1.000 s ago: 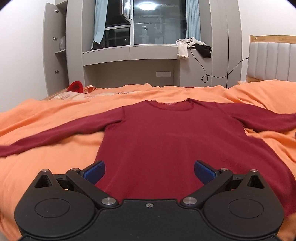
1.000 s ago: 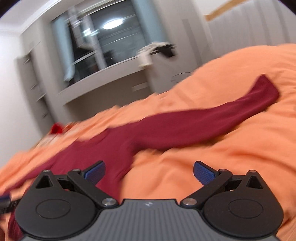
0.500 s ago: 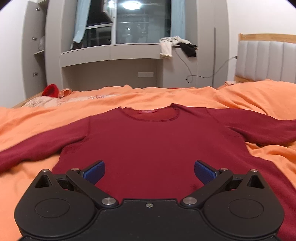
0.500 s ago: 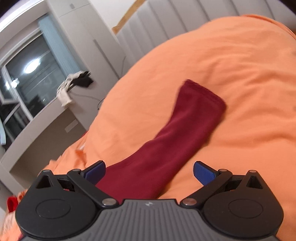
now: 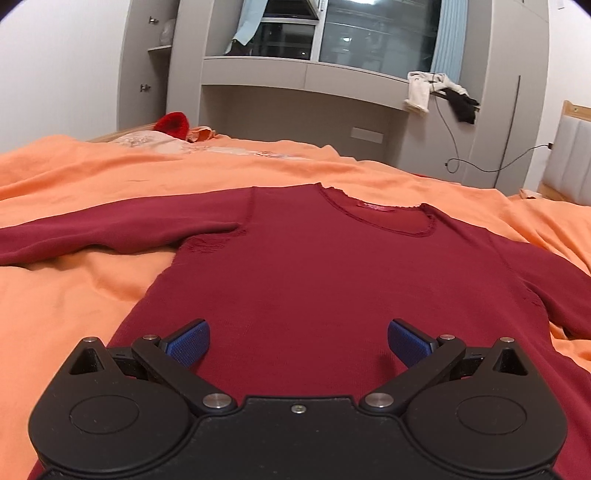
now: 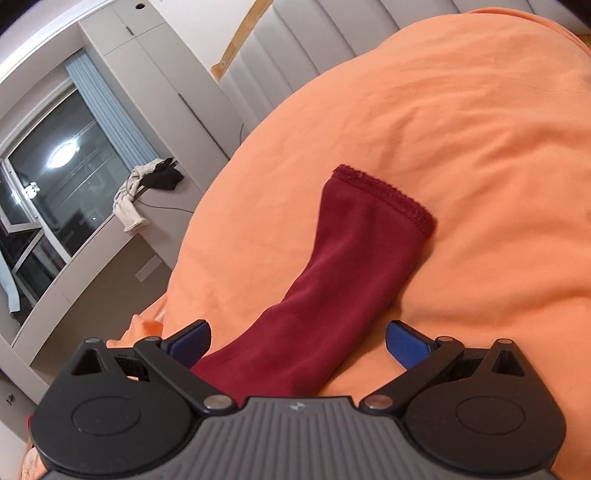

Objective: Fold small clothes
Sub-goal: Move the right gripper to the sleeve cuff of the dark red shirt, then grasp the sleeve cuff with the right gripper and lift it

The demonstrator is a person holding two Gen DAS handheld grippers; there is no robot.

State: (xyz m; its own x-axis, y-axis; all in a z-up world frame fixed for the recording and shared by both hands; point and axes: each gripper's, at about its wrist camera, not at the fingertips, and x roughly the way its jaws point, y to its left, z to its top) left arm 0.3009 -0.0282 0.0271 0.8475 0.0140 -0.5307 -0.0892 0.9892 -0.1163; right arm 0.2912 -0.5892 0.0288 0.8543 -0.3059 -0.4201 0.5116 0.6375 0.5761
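A dark red sweater [image 5: 332, 280] lies flat on the orange bed [image 5: 74, 295]. My left hand-held gripper [image 5: 297, 341] hovers spread over its body; my right hand-held gripper [image 6: 297, 341], also spread, straddles the right sleeve [image 6: 343, 288]. I should pinch near the cuff [image 6: 384, 195], then lift gently inward.

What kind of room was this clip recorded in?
Most likely a home bedroom. A dark red long-sleeved top lies spread on a bed with an orange cover. A padded headboard stands at one end, and grey built-in cabinets frame a curtained window.
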